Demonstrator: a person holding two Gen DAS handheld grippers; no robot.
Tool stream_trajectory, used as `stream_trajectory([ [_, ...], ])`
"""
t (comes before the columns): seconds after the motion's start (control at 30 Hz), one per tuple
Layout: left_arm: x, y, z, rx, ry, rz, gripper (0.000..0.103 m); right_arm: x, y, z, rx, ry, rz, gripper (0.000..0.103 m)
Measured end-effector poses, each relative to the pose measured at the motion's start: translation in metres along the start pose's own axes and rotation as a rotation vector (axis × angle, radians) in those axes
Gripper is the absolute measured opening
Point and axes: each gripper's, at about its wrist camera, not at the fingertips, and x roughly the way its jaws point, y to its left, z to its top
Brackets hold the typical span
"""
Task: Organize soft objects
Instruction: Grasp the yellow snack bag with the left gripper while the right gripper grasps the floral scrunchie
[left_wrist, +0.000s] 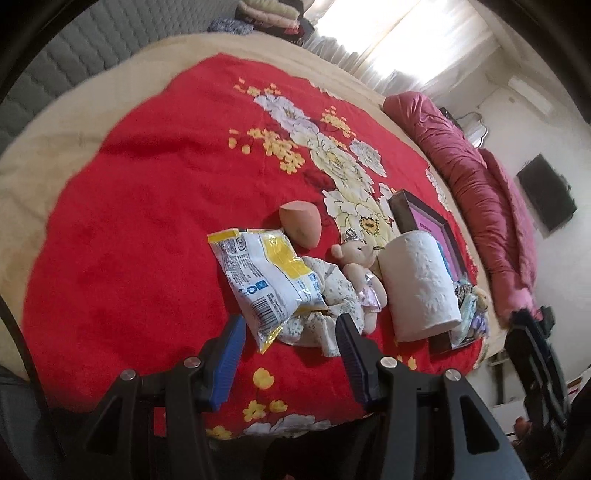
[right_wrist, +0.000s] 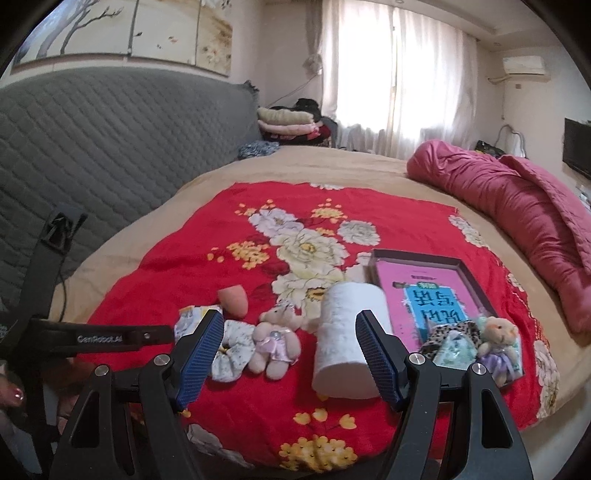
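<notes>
glossy plastic snack bag (left_wrist: 264, 275); plush cloth bear (left_wrist: 360, 269); embossed matt paper roll (left_wrist: 421, 280); fuzzy red blanket (left_wrist: 140, 221).

— What sort of place is this?
— A home bedroom: a wide bed (right_wrist: 140, 236) under a red floral blanket (right_wrist: 207, 236), a grey quilted headboard (right_wrist: 110, 140) behind it.
— What else shows it?
— A rolled pink quilt (right_wrist: 517, 221), folded bedding (right_wrist: 288, 123) stacked by the curtained window (right_wrist: 399, 77), a wall air conditioner (right_wrist: 523, 64) and a wall-mounted television (right_wrist: 578, 147).
</notes>
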Motion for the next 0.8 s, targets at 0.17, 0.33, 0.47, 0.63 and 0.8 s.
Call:
stream_trajectory([
  [0.17,0.020,0.019,0.009,-0.081,0.038,-0.062,0.051,0.012,0.006,-0.005,-0.017,0.026,0.012,0.075],
  [0.33,0.041,0.031,0.018,-0.151,0.078,-0.129,0.051,0.026,0.010,-0.010,-0.022,0.050,0.017,0.075],
  [0.47,0.054,0.038,0.022,-0.173,0.096,-0.116,0.051,0.036,0.013,-0.014,-0.027,0.069,0.022,0.075],
  [0.63,0.066,0.044,0.027,-0.217,0.107,-0.146,0.052,0.050,0.019,-0.018,-0.038,0.091,0.032,0.075],
  [0.8,0.075,0.048,0.033,-0.237,0.107,-0.176,0.053,0.068,0.026,-0.021,-0.054,0.121,0.041,0.075],
])
